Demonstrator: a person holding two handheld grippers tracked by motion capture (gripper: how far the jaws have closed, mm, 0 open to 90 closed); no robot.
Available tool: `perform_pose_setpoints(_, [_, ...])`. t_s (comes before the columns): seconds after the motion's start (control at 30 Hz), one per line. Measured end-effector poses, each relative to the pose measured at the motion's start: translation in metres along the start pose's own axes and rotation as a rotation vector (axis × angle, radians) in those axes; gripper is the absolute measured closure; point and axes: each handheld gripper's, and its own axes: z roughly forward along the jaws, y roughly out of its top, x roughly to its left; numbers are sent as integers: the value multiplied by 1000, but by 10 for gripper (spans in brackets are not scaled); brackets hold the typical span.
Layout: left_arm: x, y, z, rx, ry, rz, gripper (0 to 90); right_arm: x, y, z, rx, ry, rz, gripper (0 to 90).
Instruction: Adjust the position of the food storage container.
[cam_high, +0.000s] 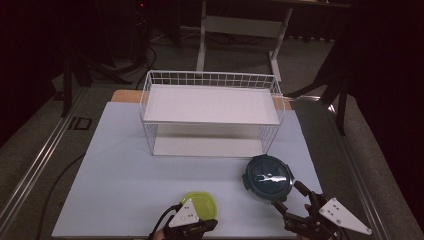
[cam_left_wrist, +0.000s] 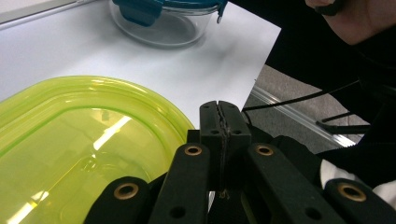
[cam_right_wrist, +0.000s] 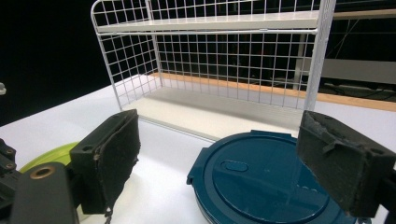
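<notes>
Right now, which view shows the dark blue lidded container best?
The right gripper view: its lid is close and sharp. The high view shows the whole container, small. The left gripper view catches its glass base.

The table (cam_high: 150, 200) is seen from above and from the person's side in the high view, looking forward and down, with the white wire shelf rack (cam_high: 210, 112) at mid-distance. The left gripper view is taken low and close over the yellow-green lid (cam_left_wrist: 70, 149), along that gripper's jaws toward the teal-lidded glass container (cam_left_wrist: 163, 18). The right gripper view is taken just above the table, level, facing the rack. Container, lid and rack are shared with the high view.
</notes>
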Motion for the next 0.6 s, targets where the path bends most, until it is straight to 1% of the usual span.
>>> perform_pose_setpoints(0.03, [-1, 0, 1, 9, 4, 7, 893, 0, 0, 0, 0, 1, 3, 134])
perform_pose_setpoints(0.1, [-2, 1, 4, 17, 4, 6, 893, -1, 0, 0, 2, 4, 9, 134])
perform_pose_setpoints(0.17, [-5, 1, 5, 27, 15, 25, 893, -1, 0, 0, 3, 5, 8, 134])
perform_pose_setpoints(0.23, [-6, 2, 4, 36, 35, 33, 894, -1, 0, 0, 1, 5, 6, 134])
perform_pose_setpoints(0.33, [-4, 1, -2, 49, 71, 41, 894, -1, 0, -1, -1, 4, 8, 134])
perform_pose_setpoints(0.37, [-3, 0, -4, 56, 85, 49, 894, -1, 0, -1, -1, 4, 9, 134])
perform_pose_setpoints(0.5, [4, -5, -11, 65, 124, 35, 894, -1, 0, 0, 1, 6, 10, 135])
perform_pose_setpoints(0.57, [11, -8, -16, 68, 135, 20, 894, -1, 0, 0, 0, 7, 8, 135])
perform_pose_setpoints(0.6, [13, -10, -18, 66, 151, 17, 894, -1, 0, 0, 0, 7, 7, 135])
